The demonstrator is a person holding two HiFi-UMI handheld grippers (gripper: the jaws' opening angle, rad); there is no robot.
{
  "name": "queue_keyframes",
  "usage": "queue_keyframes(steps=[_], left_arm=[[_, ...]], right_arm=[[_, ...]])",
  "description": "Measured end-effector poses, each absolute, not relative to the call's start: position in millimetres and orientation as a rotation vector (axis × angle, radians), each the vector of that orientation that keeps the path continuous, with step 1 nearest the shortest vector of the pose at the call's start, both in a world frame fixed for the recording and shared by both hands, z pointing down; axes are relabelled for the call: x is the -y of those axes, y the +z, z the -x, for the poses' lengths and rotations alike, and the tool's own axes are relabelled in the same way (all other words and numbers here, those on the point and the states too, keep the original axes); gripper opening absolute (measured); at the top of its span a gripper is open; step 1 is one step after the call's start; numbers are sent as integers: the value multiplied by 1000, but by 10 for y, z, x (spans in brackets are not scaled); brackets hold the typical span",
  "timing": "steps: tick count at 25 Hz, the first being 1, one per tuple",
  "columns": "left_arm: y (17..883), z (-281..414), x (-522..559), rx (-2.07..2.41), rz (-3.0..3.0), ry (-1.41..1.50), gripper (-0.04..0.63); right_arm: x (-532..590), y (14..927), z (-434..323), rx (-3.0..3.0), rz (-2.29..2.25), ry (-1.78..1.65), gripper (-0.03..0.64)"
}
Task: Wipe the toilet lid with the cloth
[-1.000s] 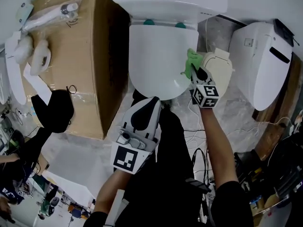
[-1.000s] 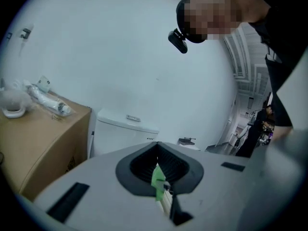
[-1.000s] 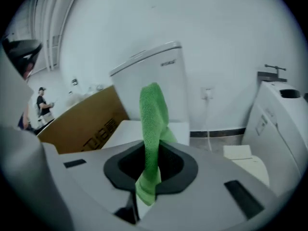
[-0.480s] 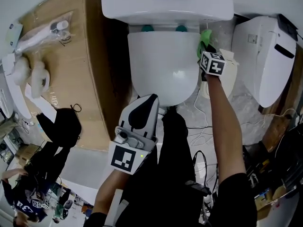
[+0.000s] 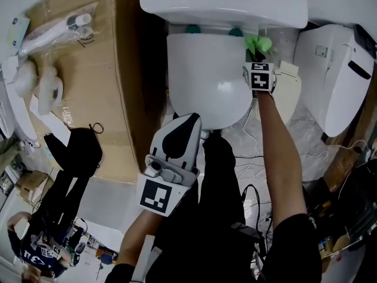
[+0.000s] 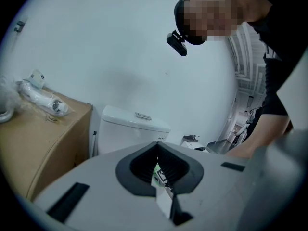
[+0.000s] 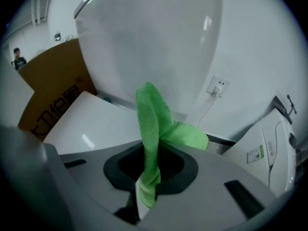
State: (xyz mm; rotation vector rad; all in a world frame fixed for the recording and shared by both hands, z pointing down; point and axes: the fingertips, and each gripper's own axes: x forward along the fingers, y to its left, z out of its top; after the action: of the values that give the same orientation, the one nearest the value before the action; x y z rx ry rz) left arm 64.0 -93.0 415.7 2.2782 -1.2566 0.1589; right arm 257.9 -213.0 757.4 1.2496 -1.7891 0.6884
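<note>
Here, the right gripper point(image 5: 257, 58) reaches out over the back right corner of the closed white toilet lid point(image 5: 206, 81). Its jaws are clamped on a bright green microfibre cloth point(image 5: 258, 43). In the right gripper view the cloth point(image 7: 153, 129) rises straight up from between the closed jaws of that gripper point(image 7: 147, 189), and its upper part folds over to the right. The cloth sits just beside the right-hand green hinge cap point(image 5: 237, 32), between the lid and the white ceramic cistern point(image 5: 224, 2). I cannot tell whether the cloth is touching the lid.

The left gripper point(image 5: 189, 122) is held low, close to the person's body, near the front edge of the lid and well apart from the cloth. In the left gripper view its jaws are pressed together with nothing between them point(image 6: 166, 196). The cistern point(image 6: 132, 129) stands beyond them.

A large brown cardboard box point(image 5: 88, 81) stands just to the left of the toilet, with a clear plastic bag of white fittings point(image 5: 59, 28) lying on top of it. A black garment or bag point(image 5: 82, 152) hangs over the box's near edge. To the right of the toilet lies a separate white toilet seat unit point(image 5: 336, 75), on a floor strewn with white cables point(image 5: 259, 158).
</note>
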Motion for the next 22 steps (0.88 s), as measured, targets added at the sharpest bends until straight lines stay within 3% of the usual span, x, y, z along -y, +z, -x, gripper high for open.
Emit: queue_keyframes(steps=[13, 22], left_arm=[[4106, -749, 487, 1300, -2275, 143, 6], [4059, -871, 49, 1335, -2283, 134, 6]], right_arm=[[1378, 7697, -1950, 1898, -496, 65, 54], [446, 7841, -1987, 1780, -220, -197, 54]])
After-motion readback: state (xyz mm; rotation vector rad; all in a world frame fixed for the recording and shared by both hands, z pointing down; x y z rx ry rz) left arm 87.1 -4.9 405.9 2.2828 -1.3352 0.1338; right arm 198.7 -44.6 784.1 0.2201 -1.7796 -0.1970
